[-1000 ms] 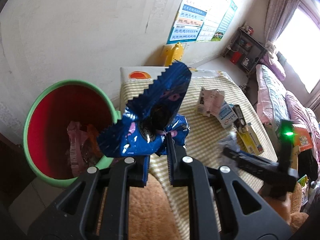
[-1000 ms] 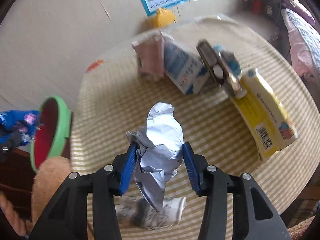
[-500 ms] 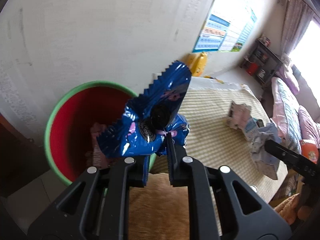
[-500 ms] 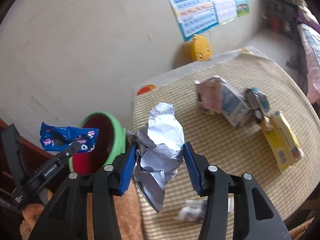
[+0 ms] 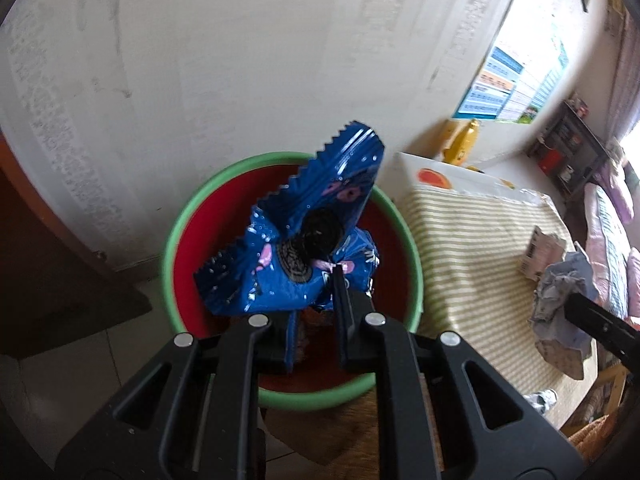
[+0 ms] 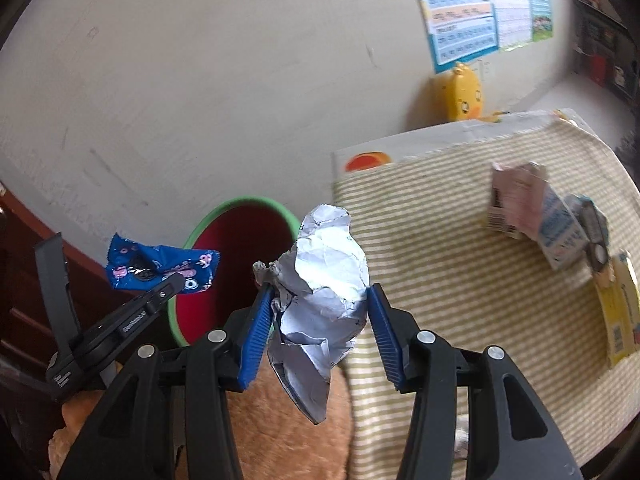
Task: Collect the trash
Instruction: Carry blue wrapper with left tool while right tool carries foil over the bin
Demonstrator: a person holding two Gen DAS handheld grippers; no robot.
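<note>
Swung over from the table edge, the left gripper (image 5: pixel 316 308) now holds its blue cookie wrapper (image 5: pixel 296 236) directly above the mouth of the green-rimmed bin (image 5: pixel 416 276), jaws clamped on the wrapper's lower folds; a second ago the bin sat off to its left. Over the same second the right gripper (image 6: pixel 320 320) has lifted away from the striped tablecloth (image 6: pixel 460 280), fingers pinched against both sides of a crumpled silver foil wrapper (image 6: pixel 324 276) that hangs below them. Only the right wrist view shows the left gripper from the side, its wrapper beside the bin's near rim, and the cartons (image 6: pixel 536 216) and yellow box (image 6: pixel 620 320) lying well apart on the cloth. Only the left wrist view looks down into the bin's red interior, though the wrapper and fingers cover most of it and the contents cannot be made out. Bin and table stand close together, with the wall just behind. A yellow duck toy (image 6: pixel 460 92) sits past the table's far edge.
</note>
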